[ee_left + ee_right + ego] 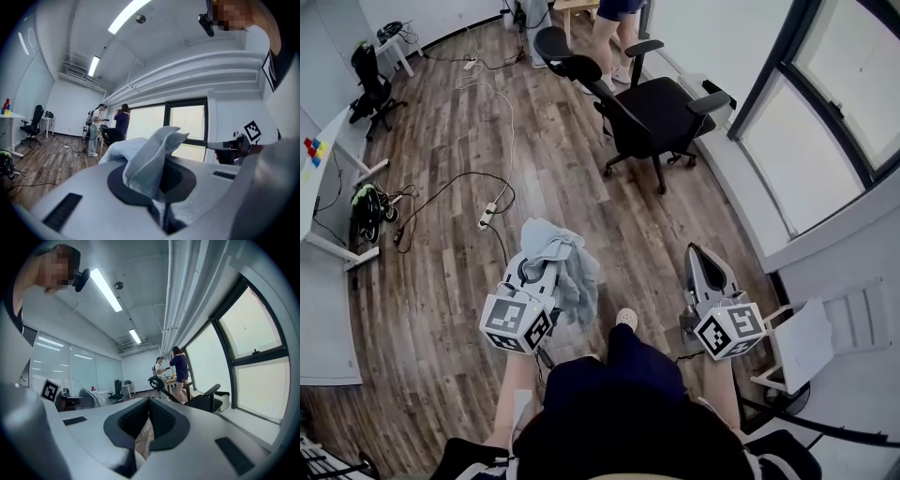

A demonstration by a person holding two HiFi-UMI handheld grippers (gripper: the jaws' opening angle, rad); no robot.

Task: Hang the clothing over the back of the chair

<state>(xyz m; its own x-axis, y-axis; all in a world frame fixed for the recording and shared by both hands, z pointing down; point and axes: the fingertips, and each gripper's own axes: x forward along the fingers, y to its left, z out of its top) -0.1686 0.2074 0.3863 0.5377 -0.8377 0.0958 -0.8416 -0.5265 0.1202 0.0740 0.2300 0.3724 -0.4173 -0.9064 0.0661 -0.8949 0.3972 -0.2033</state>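
Observation:
A light blue-grey piece of clothing is bunched at the tip of my left gripper, which is shut on it. In the left gripper view the cloth stands up in a fold between the dark pads. My right gripper is level beside it, its jaws together with nothing in them; its own view shows the pads meeting at the tip. The black office chair stands ahead on the wood floor, its back toward the left. It also shows in the right gripper view.
Cables and a power strip lie on the floor to the left front. A white desk and another black chair are at far left. A person stands behind the chair. A white rack and the window wall are on the right.

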